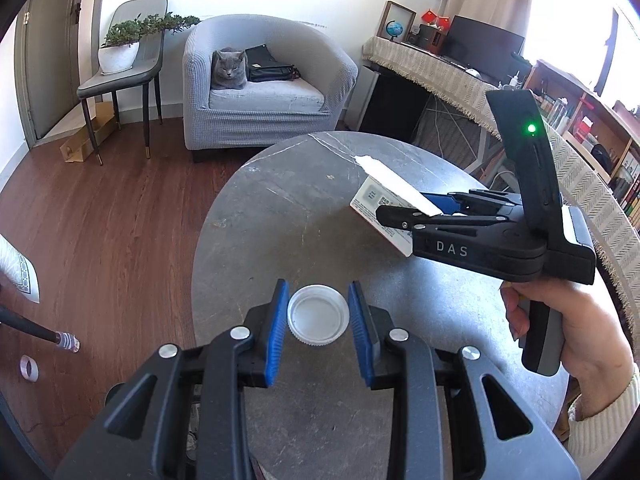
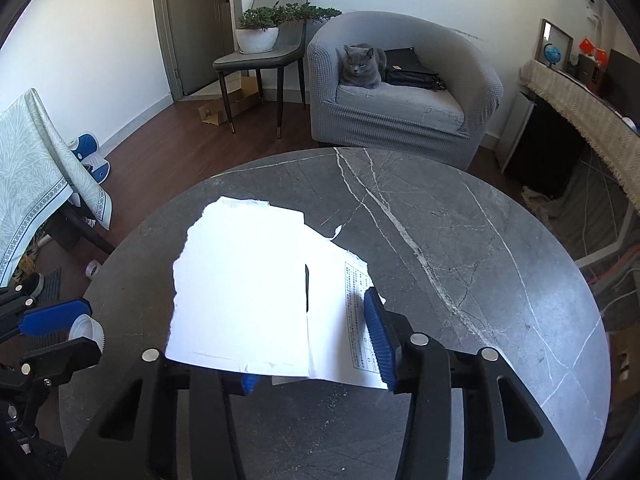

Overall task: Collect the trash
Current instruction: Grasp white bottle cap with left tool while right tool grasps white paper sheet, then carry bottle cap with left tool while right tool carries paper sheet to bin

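A white plastic lid [image 1: 318,315] lies on the round grey marble table [image 1: 280,208]. My left gripper [image 1: 318,320] is open, its blue pads on either side of the lid without clamping it. My right gripper [image 2: 312,340] is shut on a torn white paper box [image 2: 244,292], which it holds above the table; the box hides its left finger. In the left wrist view the right gripper [image 1: 416,210] is at the right with the box [image 1: 386,200]. In the right wrist view the lid [image 2: 86,330] and left gripper [image 2: 60,330] are at the far left.
A grey armchair [image 1: 260,88] with a grey cat [image 1: 228,70] and a black bag stands beyond the table. A chair with a potted plant [image 1: 120,48] is at the far left. A cloth-covered desk [image 1: 452,76] and shelves are at the right. A tape roll [image 1: 29,367] lies on the wood floor.
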The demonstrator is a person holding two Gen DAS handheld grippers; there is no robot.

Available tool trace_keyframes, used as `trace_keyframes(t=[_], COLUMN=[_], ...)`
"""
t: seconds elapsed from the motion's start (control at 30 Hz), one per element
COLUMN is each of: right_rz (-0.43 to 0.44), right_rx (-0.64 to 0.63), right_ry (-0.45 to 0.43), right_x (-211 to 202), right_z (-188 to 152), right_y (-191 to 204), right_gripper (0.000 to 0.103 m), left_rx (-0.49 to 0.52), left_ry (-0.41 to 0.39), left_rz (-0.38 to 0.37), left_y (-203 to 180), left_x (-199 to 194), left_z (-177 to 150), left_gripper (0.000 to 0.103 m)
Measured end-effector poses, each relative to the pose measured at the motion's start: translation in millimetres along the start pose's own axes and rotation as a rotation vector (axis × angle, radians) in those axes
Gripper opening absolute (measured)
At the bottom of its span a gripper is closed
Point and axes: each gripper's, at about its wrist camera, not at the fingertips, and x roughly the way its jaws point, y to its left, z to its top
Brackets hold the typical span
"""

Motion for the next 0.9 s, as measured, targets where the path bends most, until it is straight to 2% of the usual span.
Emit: trace_keyframes(t=[0.2, 0.33, 0.6, 0.9], right_rz=[0.0, 0.0, 0.09, 0.213], right_rx=[0.022, 0.057, 0.09, 0.089], right_ry=[-0.028, -0.065, -0.111, -0.138], right_x=[-11.8, -24.2, -54.3, -75.4], right_z=[-9.8, -14.9, -24.7, -33.2], right_y=[10.9, 13.6, 26.2, 60.6], right_gripper=[0.02, 0.011, 0.01, 0.01], left_rx=[-0.01, -0.015, -0.031, -0.039], left_ry=[-0.021, -0.041, -0.06, -0.041], left_rz=[-0.005, -0.015, -0.024, 0.039], left_y=[7.5, 10.3, 11.6, 26.8], left_x=[-17.0, -31.0, -52.7, -72.3], left_z=[-2.3, -4.5, -15.8, -45.1], left_gripper=[0.033, 0.033, 0.033, 0.033])
